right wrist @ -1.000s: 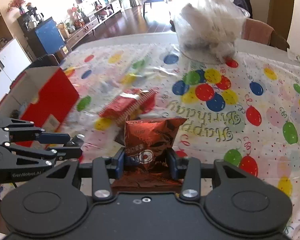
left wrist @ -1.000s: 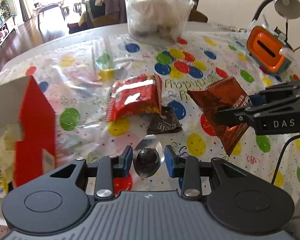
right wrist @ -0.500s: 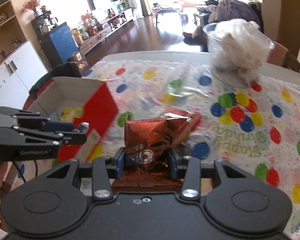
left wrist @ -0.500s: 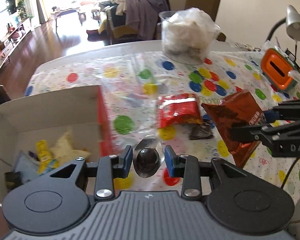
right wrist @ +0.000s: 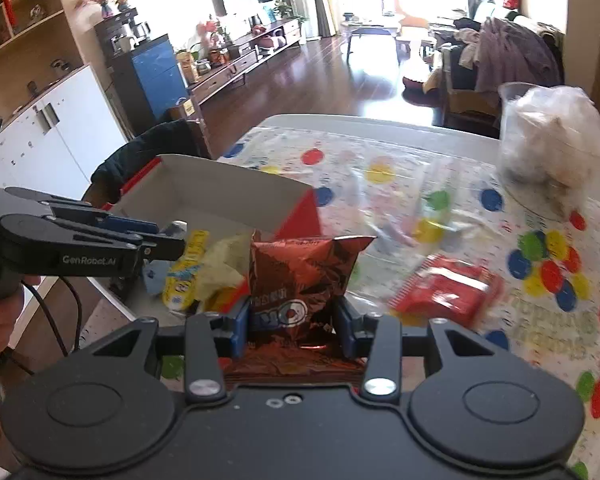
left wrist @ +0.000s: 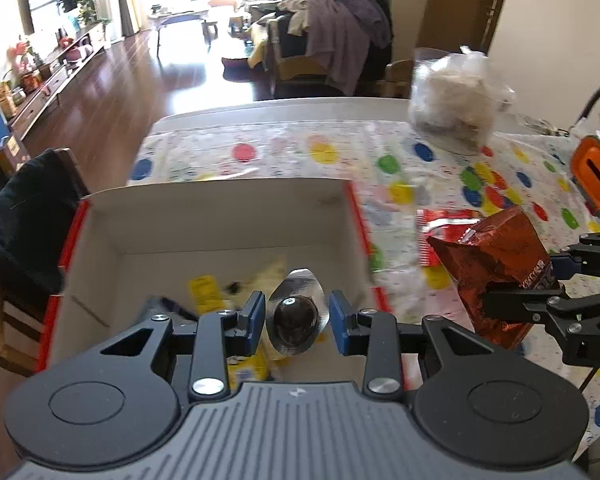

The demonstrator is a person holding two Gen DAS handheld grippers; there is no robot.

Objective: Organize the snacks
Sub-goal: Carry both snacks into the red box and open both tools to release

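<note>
Both grippers have swung from the tablecloth's middle toward the box [left wrist: 220, 216], which now fills the left wrist view instead of sitting at its edge.

White inside and red outside, the box stands open-topped on the polka-dot tablecloth [left wrist: 380, 152], with yellow packets [right wrist: 186, 268] lying in it. Just right of the box, the right gripper [right wrist: 294, 318] clamps a crinkled brown foil bag [right wrist: 300, 268] by its lower end, the bag upright with its top edge flared. Right of the bag a red packet [right wrist: 446, 288] lies flat on the cloth, blurred.

Over the box's interior, the left gripper [left wrist: 296, 316] carries a small silver-wrapped sweet [left wrist: 295, 314] with a dark oval centre; narrow gaps show between wrapper and blue pads [left wrist: 253, 316], so whether it is pinched cannot be told.

Only the left wrist view looks straight down into the box and shows an orange case [left wrist: 596, 178] far right of it. Only the right wrist view shows the yellow packets clearly.
</note>
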